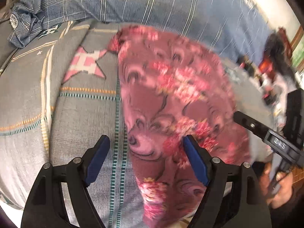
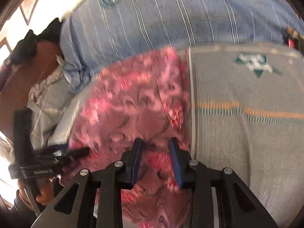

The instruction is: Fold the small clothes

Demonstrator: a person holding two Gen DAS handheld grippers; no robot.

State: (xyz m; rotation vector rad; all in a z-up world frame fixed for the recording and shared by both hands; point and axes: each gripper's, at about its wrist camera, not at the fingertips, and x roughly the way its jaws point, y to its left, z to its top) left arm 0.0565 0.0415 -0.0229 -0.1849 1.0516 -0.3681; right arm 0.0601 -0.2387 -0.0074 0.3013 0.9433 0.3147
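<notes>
A pink floral garment (image 1: pixel 171 95) lies spread on a grey patterned bed sheet (image 1: pixel 76 114). My left gripper (image 1: pixel 146 139) hovers open and wide over the garment's near left edge, one pad above the sheet and the other above the cloth. Nothing is pinched between its pads. In the right wrist view the same garment (image 2: pixel 129 98) fills the middle. My right gripper (image 2: pixel 155 140) stands over it near its right edge, jaws partly apart, with cloth showing below the gap but not clamped. One of its fingers (image 1: pixel 247 122) reaches in from the right.
A blue striped quilt (image 1: pixel 152 3) lies bunched along the far side of the bed. A crumpled blue plaid garment (image 1: pixel 24 28) sits at the far left. A hand (image 1: pixel 275 186) holds the right gripper's handle. Clutter lies beyond the bed's right edge.
</notes>
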